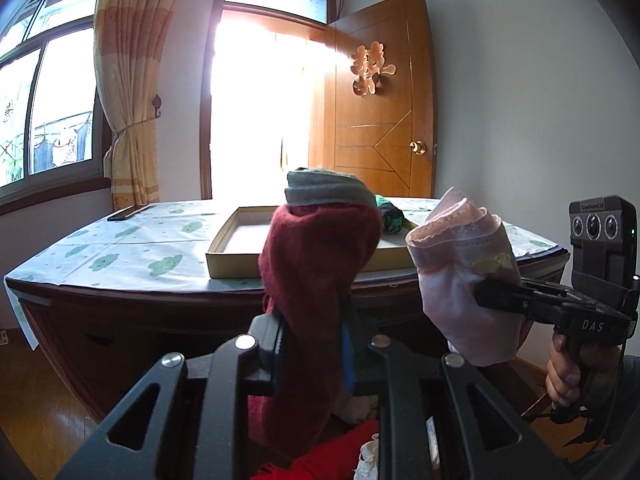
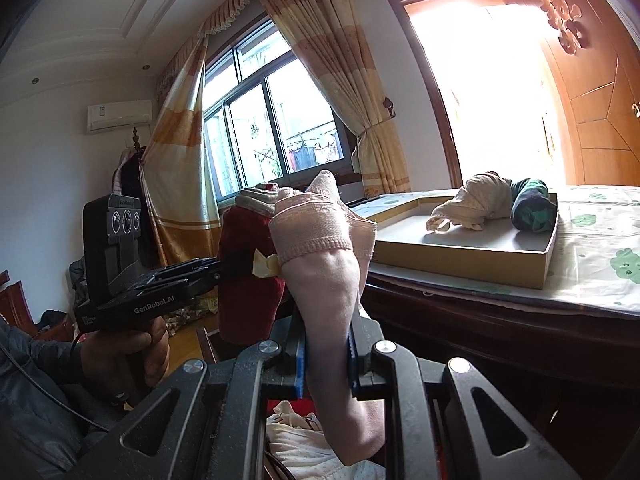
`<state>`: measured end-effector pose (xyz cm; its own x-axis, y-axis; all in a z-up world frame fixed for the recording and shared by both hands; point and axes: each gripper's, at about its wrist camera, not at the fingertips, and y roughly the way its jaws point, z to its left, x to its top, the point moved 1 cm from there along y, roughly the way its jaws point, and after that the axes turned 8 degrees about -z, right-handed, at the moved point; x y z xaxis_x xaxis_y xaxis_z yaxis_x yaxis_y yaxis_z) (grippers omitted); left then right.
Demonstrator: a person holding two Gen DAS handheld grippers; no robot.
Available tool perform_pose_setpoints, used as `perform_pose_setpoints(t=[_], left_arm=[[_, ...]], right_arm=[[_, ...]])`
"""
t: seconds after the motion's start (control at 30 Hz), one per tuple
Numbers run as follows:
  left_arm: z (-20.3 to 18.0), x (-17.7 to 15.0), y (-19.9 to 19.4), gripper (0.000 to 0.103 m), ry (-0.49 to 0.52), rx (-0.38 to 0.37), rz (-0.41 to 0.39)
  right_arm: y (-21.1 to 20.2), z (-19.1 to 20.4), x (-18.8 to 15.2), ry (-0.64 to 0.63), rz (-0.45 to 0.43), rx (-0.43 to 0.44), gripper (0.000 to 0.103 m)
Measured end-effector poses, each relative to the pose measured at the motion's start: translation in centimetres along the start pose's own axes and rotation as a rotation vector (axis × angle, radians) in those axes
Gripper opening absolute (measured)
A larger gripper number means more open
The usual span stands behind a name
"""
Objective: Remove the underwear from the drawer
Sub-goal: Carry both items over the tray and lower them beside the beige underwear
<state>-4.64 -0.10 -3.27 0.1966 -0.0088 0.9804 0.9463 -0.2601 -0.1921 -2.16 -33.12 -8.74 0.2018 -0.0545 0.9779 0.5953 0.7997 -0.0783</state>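
The left tool [image 1: 312,344] is clamped on a dark red garment [image 1: 316,272] standing upright between its fingers; the right tool [image 2: 326,354] grips a pink underwear [image 2: 324,248] the same way. Both are lifted before the tabletop [image 1: 120,252] — its shallow box [image 1: 224,256] lies straight ahead, nearer the left, with free floor inside.

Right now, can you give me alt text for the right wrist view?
The right tongs grip pale pink underwear held up in front of the camera. To its left, the left tongs hold dark red underwear. Behind, a shallow cardboard tray on the table holds two rolled garments.
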Motion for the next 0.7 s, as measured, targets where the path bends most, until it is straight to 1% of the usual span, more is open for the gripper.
perform_pose_setpoints(t=[0.37, 0.5, 0.7], left_arm=[[0.2, 1.2, 0.3, 0.020, 0.003, -0.003, -0.009], [0.1, 1.7, 0.4, 0.020, 0.002, -0.005, -0.015], [0.2, 2.5, 0.8, 0.020, 0.007, -0.016, -0.013]], right_arm=[[0.9, 1.3, 2.0, -0.028, -0.007, 0.015, 0.017], [1.2, 1.5, 2.5, -0.014, -0.010, 0.026, 0.017], [1.9, 1.6, 3.2, -0.009, -0.001, 0.019, 0.017]])
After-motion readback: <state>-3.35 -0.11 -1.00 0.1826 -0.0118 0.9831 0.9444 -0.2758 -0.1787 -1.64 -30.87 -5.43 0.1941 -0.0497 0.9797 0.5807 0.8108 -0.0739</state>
